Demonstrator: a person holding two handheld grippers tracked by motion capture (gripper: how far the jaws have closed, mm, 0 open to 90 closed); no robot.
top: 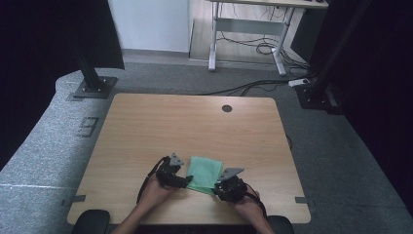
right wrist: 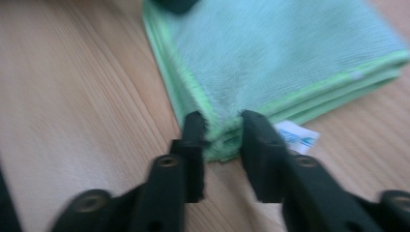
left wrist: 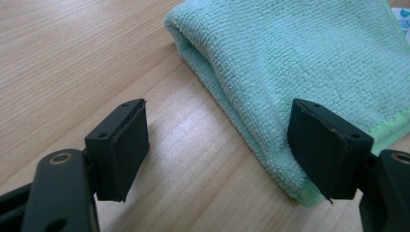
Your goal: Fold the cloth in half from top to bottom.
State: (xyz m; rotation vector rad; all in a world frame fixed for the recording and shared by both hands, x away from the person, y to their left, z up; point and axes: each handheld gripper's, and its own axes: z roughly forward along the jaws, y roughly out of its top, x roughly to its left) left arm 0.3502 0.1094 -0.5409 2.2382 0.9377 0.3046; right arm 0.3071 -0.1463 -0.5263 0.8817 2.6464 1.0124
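Green folded cloth (right wrist: 270,58) lay ahead of the right gripper (right wrist: 222,133), its corner between barely parted jaws (pads loose); left gripper (left wrist: 217,145) stood wide beside its fold

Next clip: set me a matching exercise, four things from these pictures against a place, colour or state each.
Things:
1. green cloth
2. left gripper
3. right gripper
4. white label

Descriptions:
A. jaws wide apart, nothing between them, beside the folded edge
B. folded, lying flat on the wooden table
C. sticks out from under the cloth's corner
D. jaws narrow, the cloth's corner between them

Pairs: 1-B, 2-A, 3-D, 4-C
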